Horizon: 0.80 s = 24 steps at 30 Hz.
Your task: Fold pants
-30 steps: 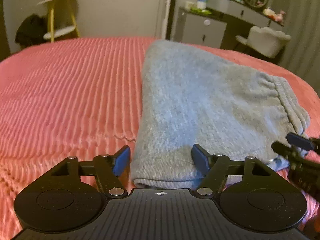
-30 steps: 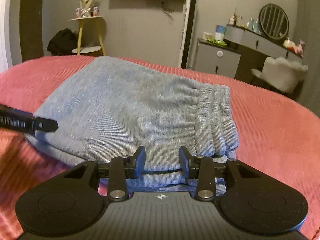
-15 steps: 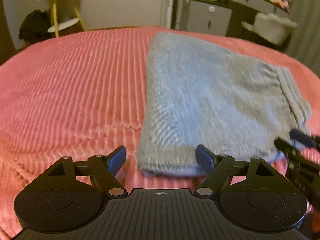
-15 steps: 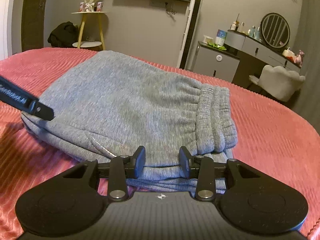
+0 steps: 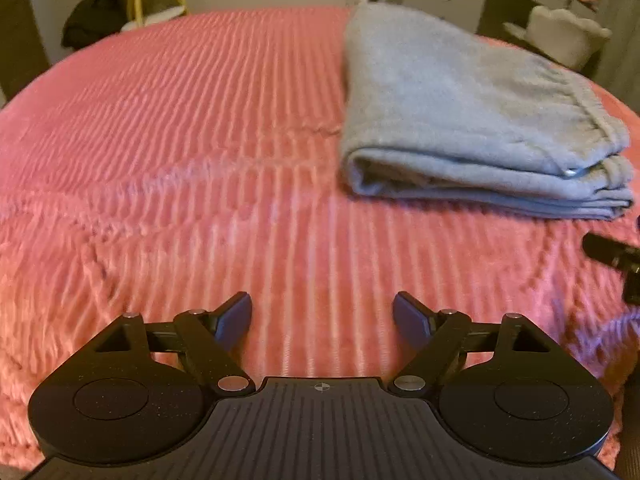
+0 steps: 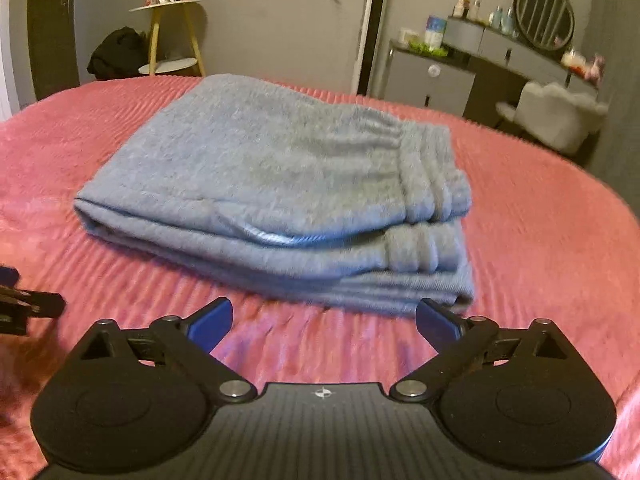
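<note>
Jaws apart on both left gripper and right gripper, nothing held. Pants lie folded on bed; judge fold complete. Retreat level, avoid snagging stacked edges.

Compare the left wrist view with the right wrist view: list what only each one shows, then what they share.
Only the left wrist view shows the wide stretch of bare blanket to the left of the pants, and the rolled fold at their near-left corner.

Only the right wrist view shows the round mirror and the bouquet on the yellow side table.

Both show the folded grey pants lying on the red ribbed blanket, the white fluffy chair, and both grippers open and clear of the cloth: left gripper, right gripper.
</note>
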### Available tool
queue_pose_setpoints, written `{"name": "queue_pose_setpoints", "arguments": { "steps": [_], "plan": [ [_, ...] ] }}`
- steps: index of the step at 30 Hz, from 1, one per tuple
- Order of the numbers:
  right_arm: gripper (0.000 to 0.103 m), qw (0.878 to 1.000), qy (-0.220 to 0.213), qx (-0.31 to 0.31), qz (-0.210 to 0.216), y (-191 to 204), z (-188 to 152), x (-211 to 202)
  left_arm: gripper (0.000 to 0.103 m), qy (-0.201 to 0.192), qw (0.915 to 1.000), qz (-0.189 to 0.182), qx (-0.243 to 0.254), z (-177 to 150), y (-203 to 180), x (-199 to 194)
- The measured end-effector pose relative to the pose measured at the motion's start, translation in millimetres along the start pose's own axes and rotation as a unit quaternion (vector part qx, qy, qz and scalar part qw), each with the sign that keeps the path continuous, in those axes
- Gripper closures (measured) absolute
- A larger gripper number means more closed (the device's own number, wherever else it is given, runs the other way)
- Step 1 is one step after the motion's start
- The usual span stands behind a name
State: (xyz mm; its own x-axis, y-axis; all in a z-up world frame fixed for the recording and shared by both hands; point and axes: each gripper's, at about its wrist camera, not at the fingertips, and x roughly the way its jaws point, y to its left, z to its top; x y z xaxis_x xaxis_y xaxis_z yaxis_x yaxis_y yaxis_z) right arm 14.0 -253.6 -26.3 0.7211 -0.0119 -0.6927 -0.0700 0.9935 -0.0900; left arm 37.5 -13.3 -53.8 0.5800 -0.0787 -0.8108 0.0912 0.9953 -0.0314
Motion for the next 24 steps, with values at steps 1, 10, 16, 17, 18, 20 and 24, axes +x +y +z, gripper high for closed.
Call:
{"name": "queue_pose_setpoints", "arguments": {
  "steps": [1, 10, 16, 17, 18, 20, 24],
  "plan": [
    [0.004, 1.000, 0.005, 0.008, 0.010, 0, -2, -4, 0.015, -0.012, 0.9999, -0.001, 0.009, 0, -3, -5],
    [0.004, 0.999, 0.019, 0.026, 0.008, 3, -13, -25, 0.007, -0.040, 0.9983, -0.027, 0.034, -5, -14, -19],
    [0.004, 0.999, 0.012, 0.038, -0.009, 1, -12, -22, 0.007, -0.046, 0.9982, -0.030, 0.023, -5, -11, -13],
    [0.004, 0.999, 0.008, 0.041, -0.011, 1, -12, -22, 0.007, -0.046, 0.9982, -0.032, 0.020, -5, -11, -12],
    [0.004, 0.999, 0.003, 0.044, -0.017, 1, -12, -22, 0.007, -0.046, 0.9983, -0.034, 0.016, -4, -10, -11],
    [0.004, 0.999, -0.003, 0.045, -0.023, 1, -12, -22, 0.007, -0.045, 0.9982, -0.039, 0.006, -3, -9, -10],
    [0.004, 0.999, -0.009, 0.034, -0.028, 6, -12, -21, 0.007, -0.040, 0.9984, -0.041, -0.003, -3, -7, -6]
  ]
}}
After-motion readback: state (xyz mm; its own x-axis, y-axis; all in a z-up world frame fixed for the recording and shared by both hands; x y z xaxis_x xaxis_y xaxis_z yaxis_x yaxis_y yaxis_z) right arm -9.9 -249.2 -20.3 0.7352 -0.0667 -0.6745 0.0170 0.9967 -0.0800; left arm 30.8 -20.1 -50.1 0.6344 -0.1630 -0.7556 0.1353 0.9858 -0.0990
